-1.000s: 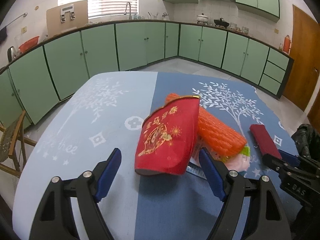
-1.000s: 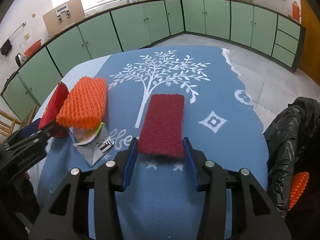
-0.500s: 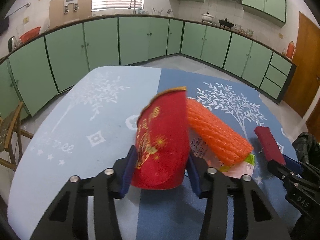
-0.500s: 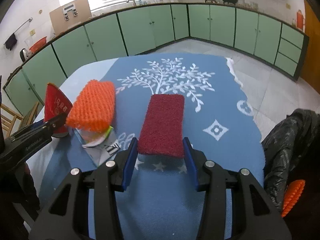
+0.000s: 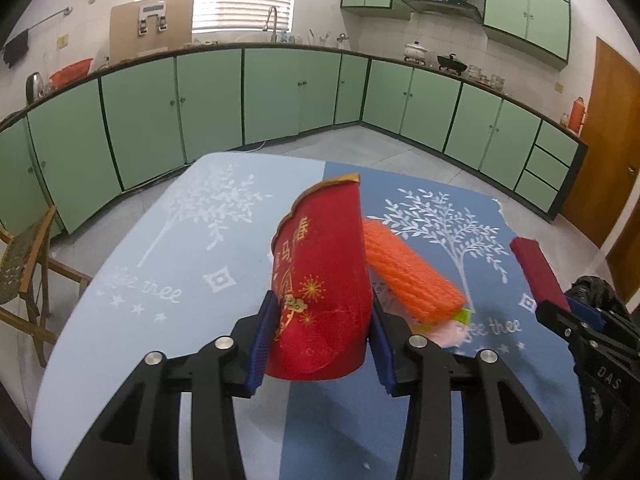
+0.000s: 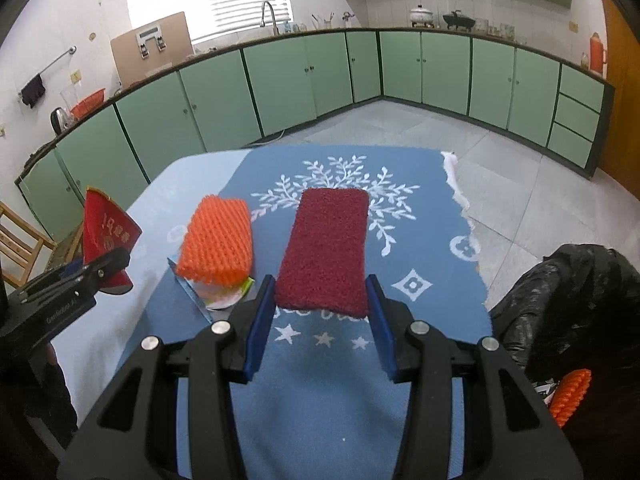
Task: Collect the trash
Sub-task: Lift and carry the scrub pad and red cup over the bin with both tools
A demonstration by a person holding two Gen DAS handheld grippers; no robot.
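Note:
My left gripper point(image 5: 320, 336) is shut on a red paper envelope with gold print point(image 5: 320, 272), held curled and upright above the table. My right gripper point(image 6: 320, 308) is shut on a dark red scouring pad point(image 6: 326, 248), held level over the blue cloth. An orange foam net point(image 6: 218, 240) lies on the table between the two, on top of a crumpled paper wrapper point(image 6: 216, 296). The right wrist view also shows the envelope point(image 6: 106, 228) at far left, in the left gripper point(image 6: 100, 268). At the right edge of the left wrist view is the pad point(image 5: 538, 272).
An open black trash bag point(image 6: 568, 304) hangs off the table's right side, with an orange net point(image 6: 570, 396) inside. The table has a blue tree-print cloth point(image 5: 180, 248). A wooden chair point(image 5: 28, 264) stands at left. Green cabinets point(image 5: 280, 92) line the far walls.
The left gripper went from open around the red envelope to shut on it and raised it off the table. The right gripper stayed shut on the pad and lifted it slightly.

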